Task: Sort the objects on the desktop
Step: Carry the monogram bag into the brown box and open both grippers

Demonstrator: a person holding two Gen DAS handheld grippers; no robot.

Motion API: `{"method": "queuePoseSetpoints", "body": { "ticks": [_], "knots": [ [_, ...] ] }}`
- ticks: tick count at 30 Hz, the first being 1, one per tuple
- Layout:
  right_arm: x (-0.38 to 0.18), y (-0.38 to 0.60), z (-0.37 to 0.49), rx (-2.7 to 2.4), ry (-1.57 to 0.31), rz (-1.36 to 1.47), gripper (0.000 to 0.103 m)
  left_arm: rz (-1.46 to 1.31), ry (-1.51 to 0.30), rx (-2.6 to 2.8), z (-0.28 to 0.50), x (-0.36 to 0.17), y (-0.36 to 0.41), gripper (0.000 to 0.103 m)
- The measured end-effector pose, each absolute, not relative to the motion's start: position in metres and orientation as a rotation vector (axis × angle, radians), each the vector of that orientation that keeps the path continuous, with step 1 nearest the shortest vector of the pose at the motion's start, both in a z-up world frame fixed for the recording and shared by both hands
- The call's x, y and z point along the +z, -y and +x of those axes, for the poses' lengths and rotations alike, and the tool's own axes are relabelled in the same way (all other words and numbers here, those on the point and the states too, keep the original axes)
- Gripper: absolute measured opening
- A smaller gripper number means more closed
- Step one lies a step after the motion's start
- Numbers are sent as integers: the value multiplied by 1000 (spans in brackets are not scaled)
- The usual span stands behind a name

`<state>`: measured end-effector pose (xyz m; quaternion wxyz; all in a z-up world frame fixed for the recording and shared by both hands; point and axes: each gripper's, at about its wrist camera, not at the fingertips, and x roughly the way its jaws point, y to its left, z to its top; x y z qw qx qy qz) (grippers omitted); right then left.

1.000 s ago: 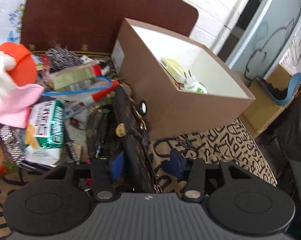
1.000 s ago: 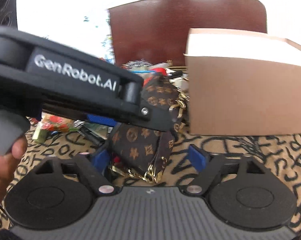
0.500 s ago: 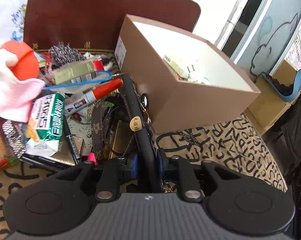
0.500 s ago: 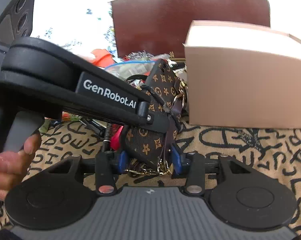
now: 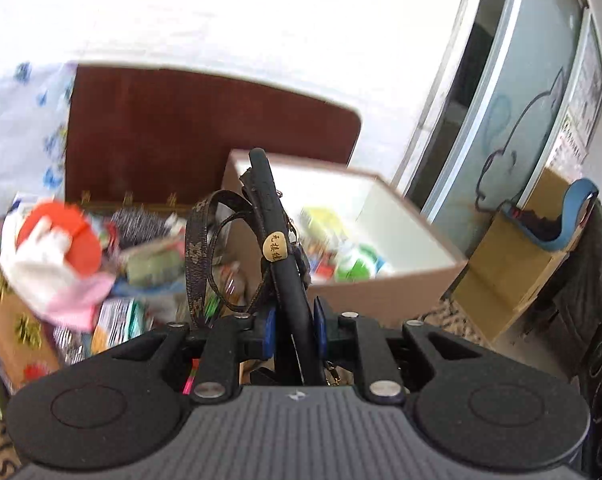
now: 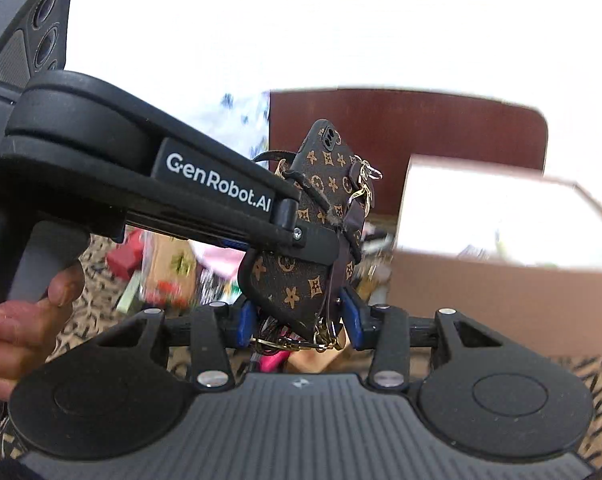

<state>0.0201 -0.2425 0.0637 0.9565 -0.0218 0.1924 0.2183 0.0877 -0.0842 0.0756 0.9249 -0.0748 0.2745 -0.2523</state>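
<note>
A brown monogram phone case (image 6: 329,184) with a strap (image 5: 193,256) and a gold chain hangs in the air, lifted off the table. My left gripper (image 5: 295,330) is shut on its thin edge, so in the left wrist view the phone case (image 5: 279,264) shows edge on. My right gripper (image 6: 297,320) is shut across the case's lower end, with the chain dangling between its blue pads. The left gripper (image 6: 321,242) crosses the right wrist view from the left, held by a hand (image 6: 25,320). The open brown box (image 5: 381,300) stands just behind the case, several packets inside.
Left of the box lies a blurred pile: an orange lid (image 5: 73,236), a white and pink cloth (image 5: 61,284), a steel scourer (image 5: 141,224), green packets. A dark brown chair back (image 5: 181,132) rises behind. A cardboard box (image 5: 513,276) stands at the right. The brown box (image 6: 481,300) sits on a letter-patterned cloth (image 6: 597,380).
Both grippers closed on the phone case and raised it off the table together. The clutter and the box have dropped lower in both views.
</note>
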Motion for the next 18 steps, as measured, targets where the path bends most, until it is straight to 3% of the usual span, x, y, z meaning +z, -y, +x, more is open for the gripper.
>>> {"method": "queuePoseSetpoints", "body": {
  "ticks": [10,18],
  "knots": [
    [111,282,47,350,-308,-67,43,-184,-491,-606,133,115,129,19],
    [117,306,105,290,-345,-81,43,-230,-529,-646,191,111,162,19]
  ]
}}
